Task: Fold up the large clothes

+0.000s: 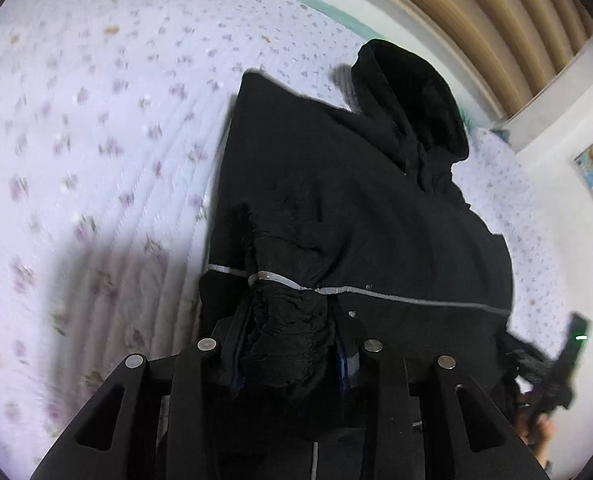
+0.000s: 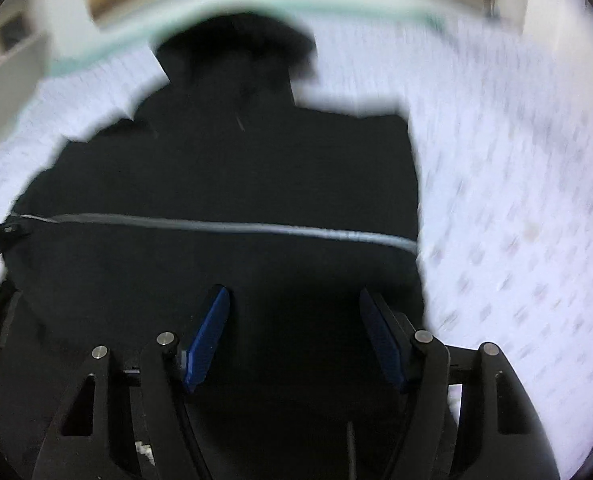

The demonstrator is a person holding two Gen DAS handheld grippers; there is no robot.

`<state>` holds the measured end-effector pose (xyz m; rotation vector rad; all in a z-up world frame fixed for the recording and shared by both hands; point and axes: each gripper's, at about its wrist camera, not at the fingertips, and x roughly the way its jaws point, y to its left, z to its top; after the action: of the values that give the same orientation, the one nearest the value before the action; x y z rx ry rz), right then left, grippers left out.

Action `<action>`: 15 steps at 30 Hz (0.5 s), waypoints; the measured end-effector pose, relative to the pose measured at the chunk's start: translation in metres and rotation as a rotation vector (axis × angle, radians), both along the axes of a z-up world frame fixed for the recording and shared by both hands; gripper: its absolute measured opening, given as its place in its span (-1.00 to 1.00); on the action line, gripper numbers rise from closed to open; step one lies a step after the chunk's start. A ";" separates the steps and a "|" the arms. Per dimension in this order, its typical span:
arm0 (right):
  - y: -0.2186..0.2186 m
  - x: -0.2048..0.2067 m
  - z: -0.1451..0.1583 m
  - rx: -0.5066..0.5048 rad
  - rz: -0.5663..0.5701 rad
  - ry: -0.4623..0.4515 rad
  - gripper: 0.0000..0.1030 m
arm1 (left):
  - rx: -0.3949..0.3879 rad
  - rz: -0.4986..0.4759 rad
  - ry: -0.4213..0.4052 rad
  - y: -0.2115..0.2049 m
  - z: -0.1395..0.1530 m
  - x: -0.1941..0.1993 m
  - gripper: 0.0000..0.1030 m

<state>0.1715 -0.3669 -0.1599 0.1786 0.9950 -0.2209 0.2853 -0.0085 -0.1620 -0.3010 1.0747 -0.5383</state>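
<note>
Black hooded jacket (image 1: 360, 208) of soft dark fabric w/ a thin grey reflective stripe (image 1: 416, 300) lies spread on the white quilted bedspread w/ small purple flowers (image 1: 96, 140). Long axis runs straight ahead of the fingers: hood (image 1: 412, 96) at the far end, hem near the cams. Stripe crosses side to side, just ahead of both sets of fingertips.

Left gripper (image 1: 288, 336): clamped on a bunched wad of the jacket's fabric, cloth packed between the fingers right at the stripe, blue pads barely showing.

Right gripper (image 2: 292, 336): fingers spread wide, blue pads (image 2: 208, 336) bare, nothing between them, black cloth directly beneath & ahead. Touching it or hovering? Can't tell, view's blurred.

Bedspread shows left of the left fingers & right of the right fingers. Beyond the hood: pale green edge, tan slatted headboard (image 1: 496, 20).
</note>
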 end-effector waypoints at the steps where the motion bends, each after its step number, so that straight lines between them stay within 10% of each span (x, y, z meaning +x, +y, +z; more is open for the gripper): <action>1: 0.000 0.002 -0.008 -0.002 -0.002 0.007 0.36 | -0.004 0.004 0.002 0.000 0.001 0.000 -0.32; 6: 0.005 0.001 0.007 -0.041 -0.001 0.029 0.35 | 0.093 -0.021 -0.073 0.002 0.047 -0.024 -0.28; 11: 0.015 -0.025 0.061 0.066 0.060 -0.142 0.35 | 0.094 -0.042 -0.235 -0.003 0.109 -0.065 -0.05; 15: 0.042 -0.012 0.075 -0.045 0.098 -0.154 0.35 | 0.162 -0.080 -0.256 -0.032 0.109 -0.068 0.00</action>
<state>0.1598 -0.3246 -0.0847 0.1035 0.8428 -0.1378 0.2176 -0.0400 -0.0530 -0.0447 0.8780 -0.5411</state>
